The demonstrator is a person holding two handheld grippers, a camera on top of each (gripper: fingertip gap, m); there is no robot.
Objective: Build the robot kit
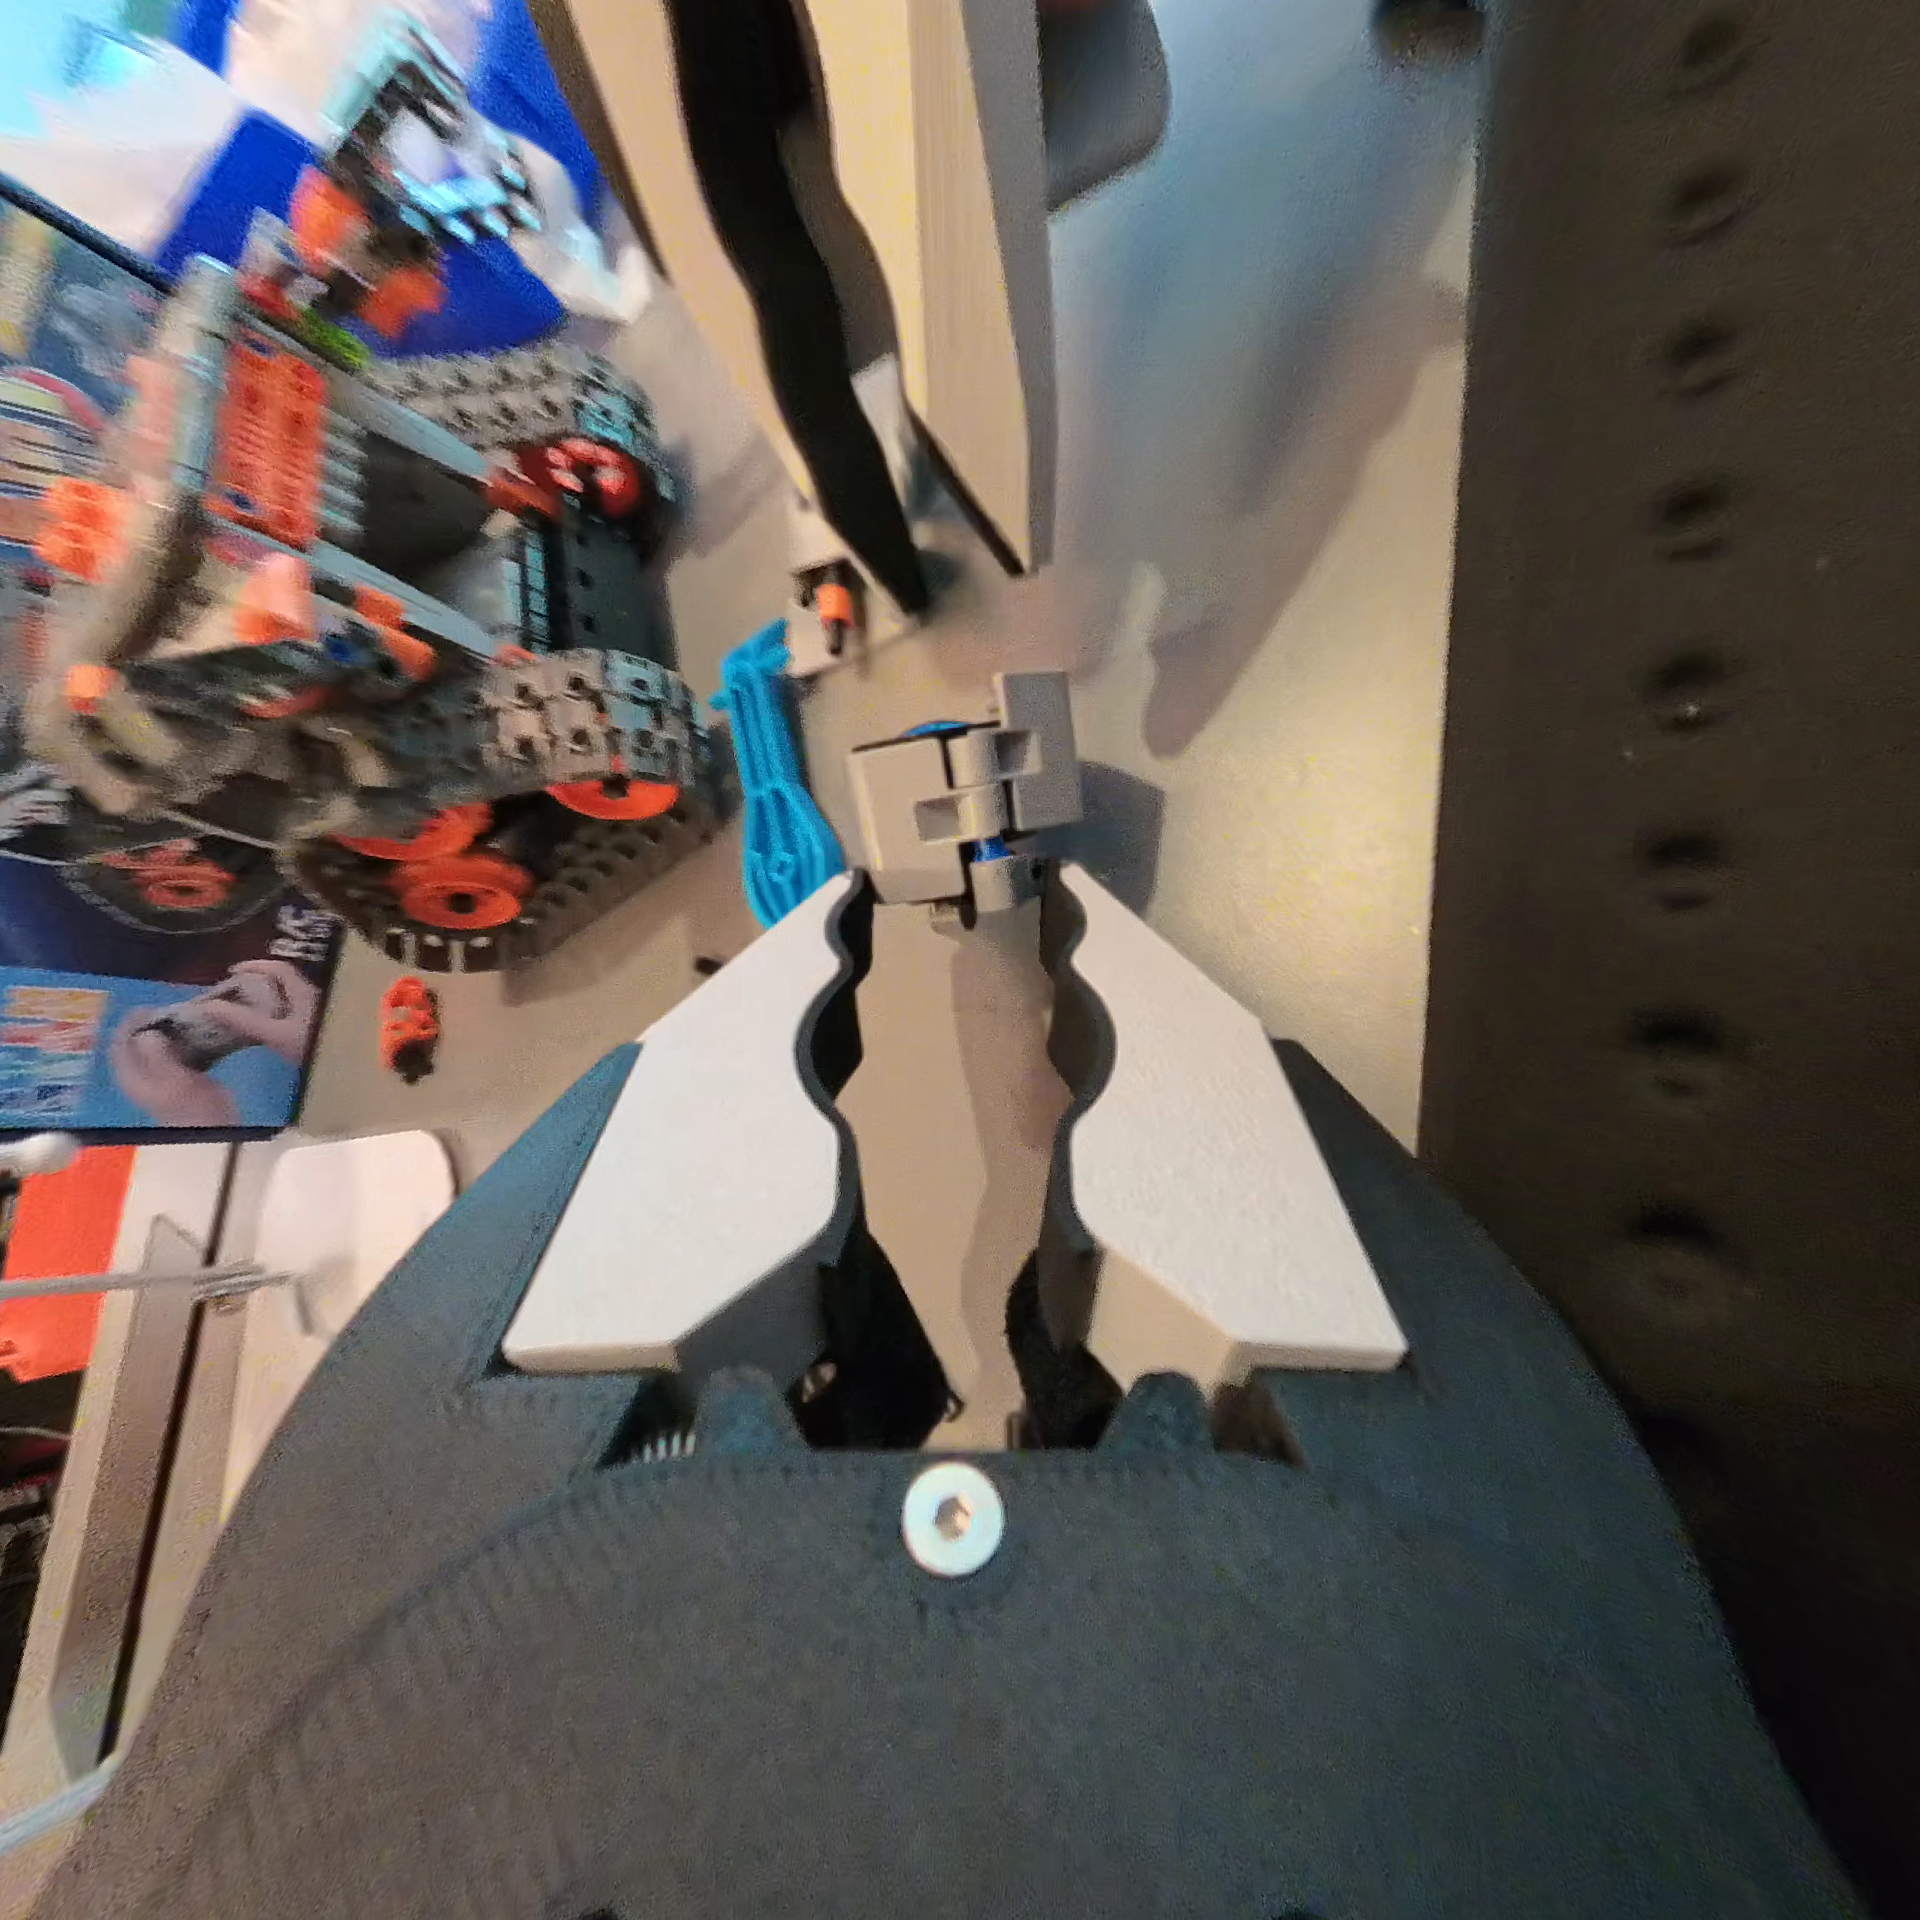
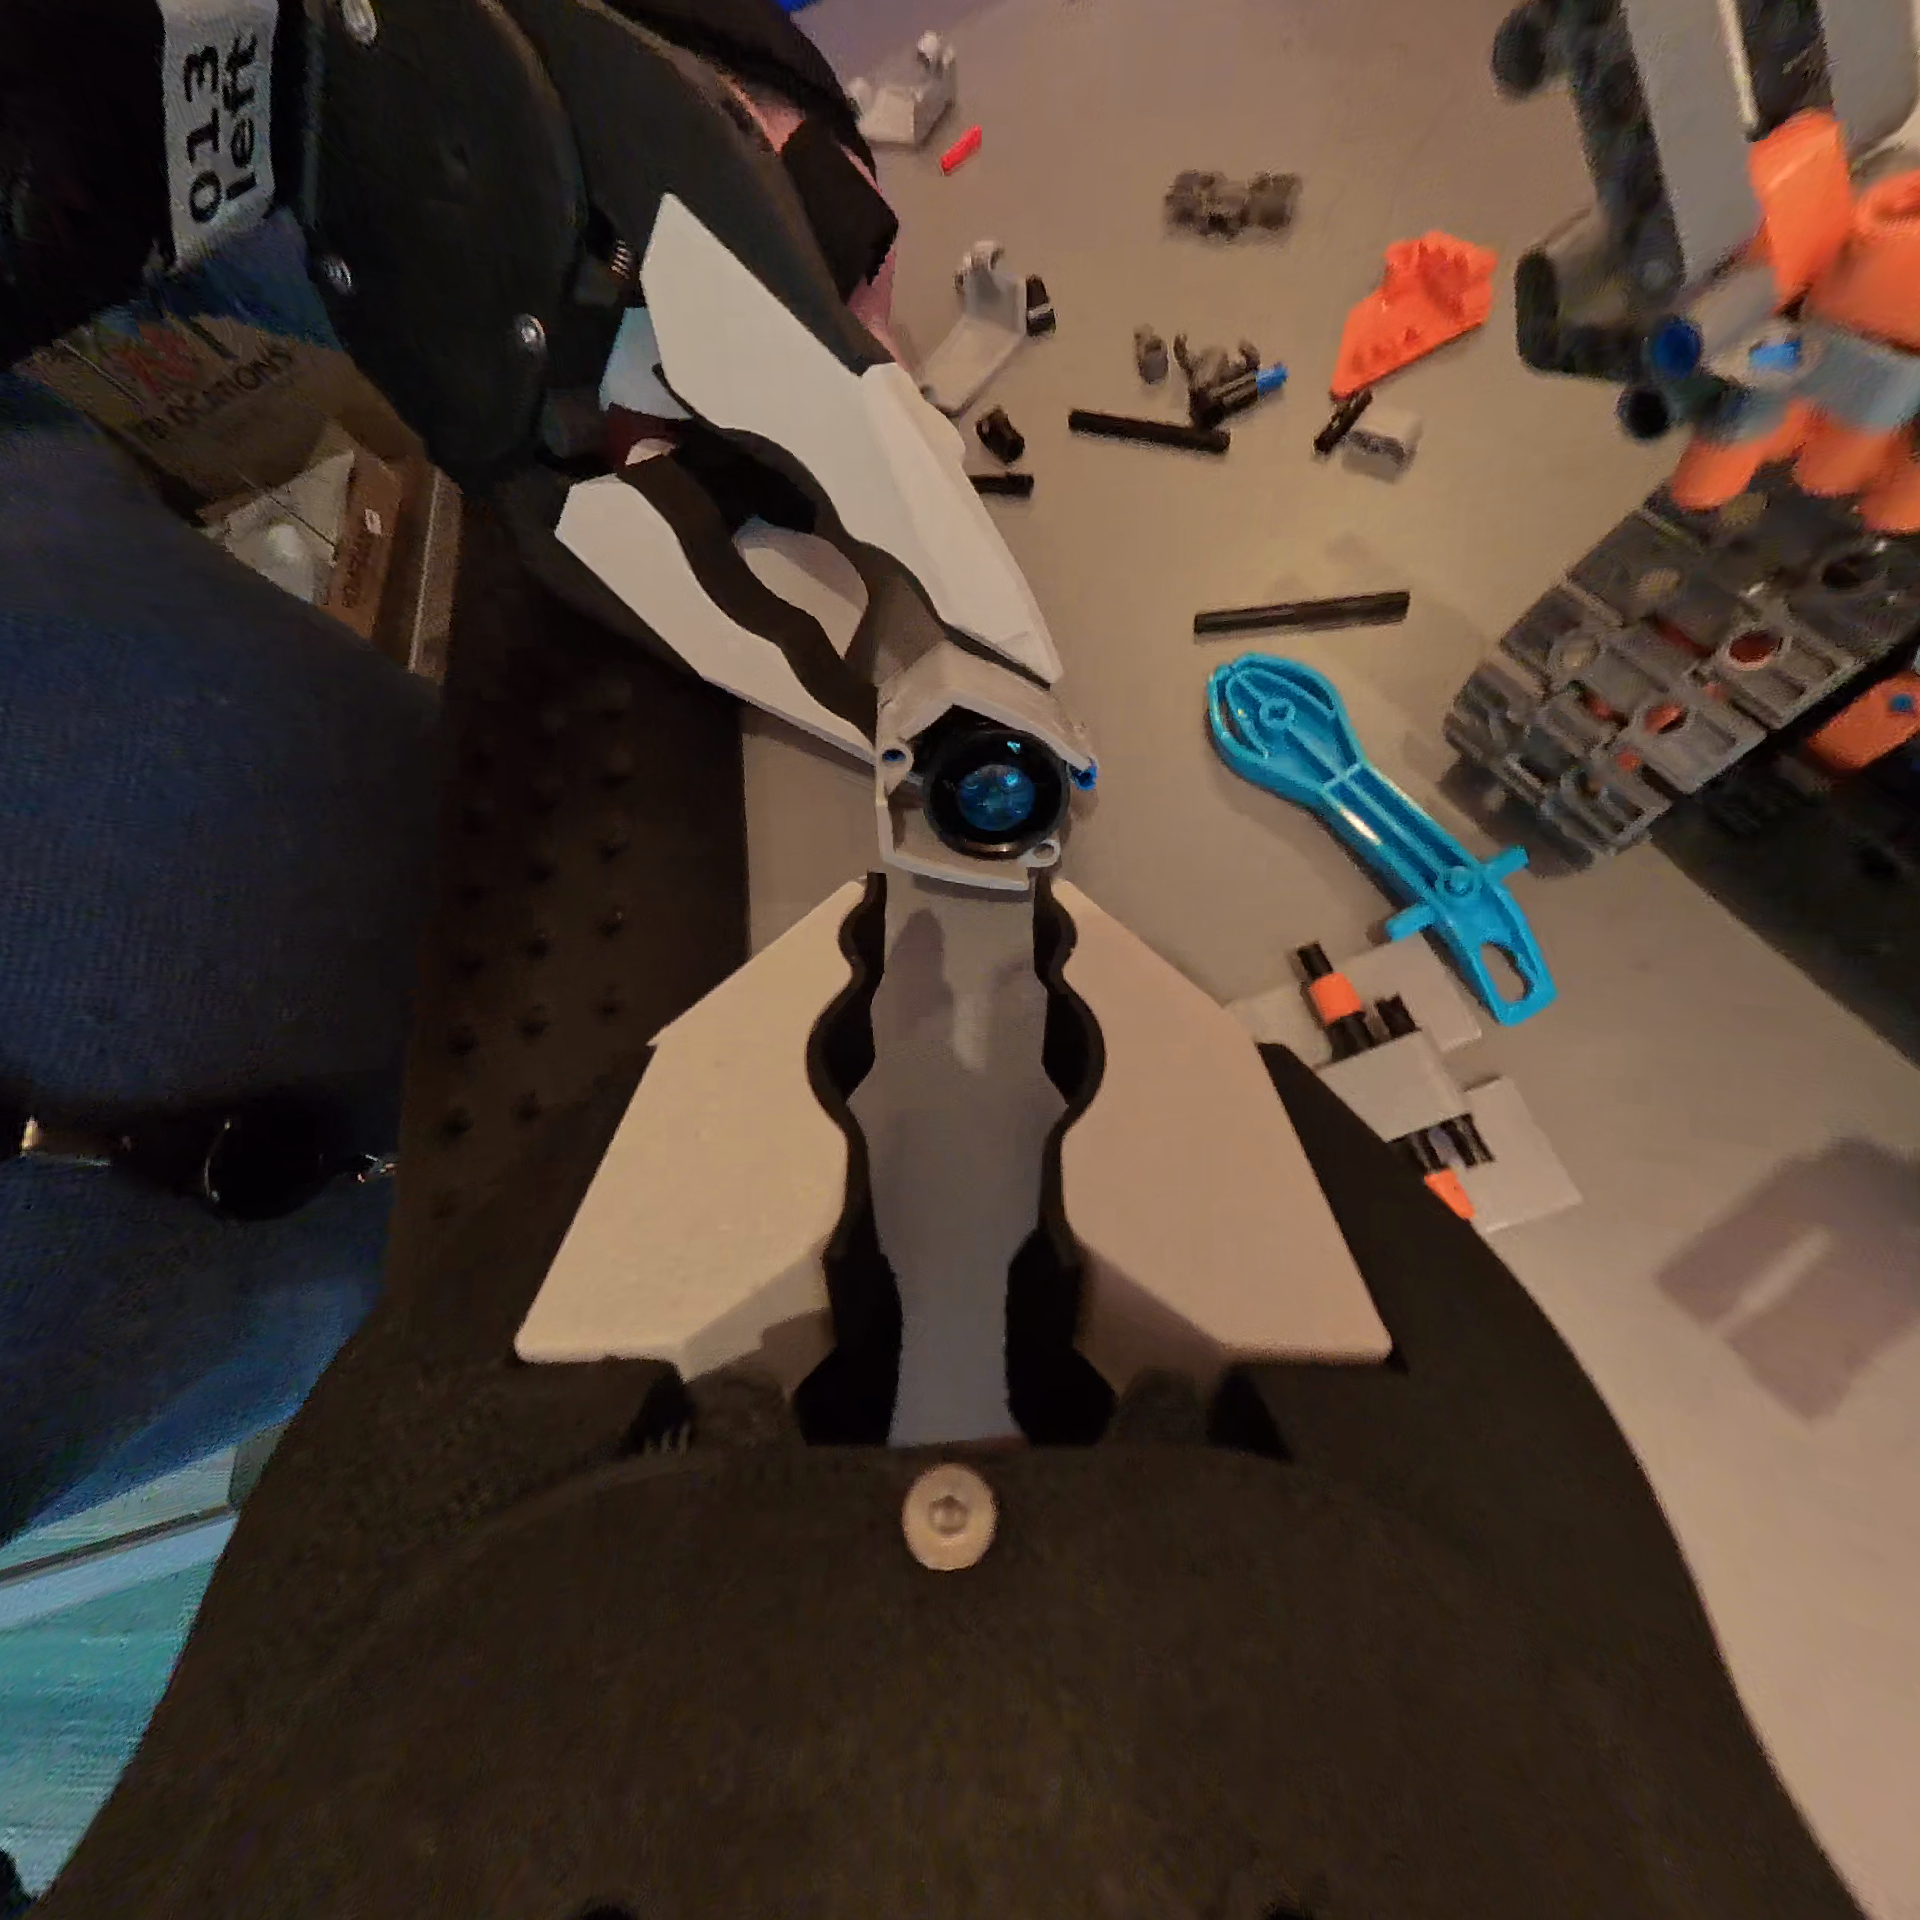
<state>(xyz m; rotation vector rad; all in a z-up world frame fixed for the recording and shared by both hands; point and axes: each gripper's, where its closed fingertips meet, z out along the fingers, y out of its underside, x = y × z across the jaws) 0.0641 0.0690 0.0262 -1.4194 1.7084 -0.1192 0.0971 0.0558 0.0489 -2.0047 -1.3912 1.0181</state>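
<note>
We see our left gripper [image 2: 977, 717] and right gripper [image 2: 951, 894] meeting tip to tip on the grey block [image 2: 982, 784], closing that gap. Right of them, the blue tool [image 2: 1371, 831] lies across the table [image 2: 1143, 540], with the tracked model [image 2: 1662, 717] beyond and loose pegs [image 2: 1299, 611] scattered behind. A dark padded edge [image 1: 1683, 727] walls the other side.

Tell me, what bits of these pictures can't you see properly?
- Left wrist view: the tracked toy vehicle is smeared by motion blur, and the printed box is cut off by the left edge.
- Left wrist view: the right gripper runs off the top edge.
- Right wrist view: the left gripper covers the back of the grey block.
- Right wrist view: the small black pins are too small for detail.
</note>
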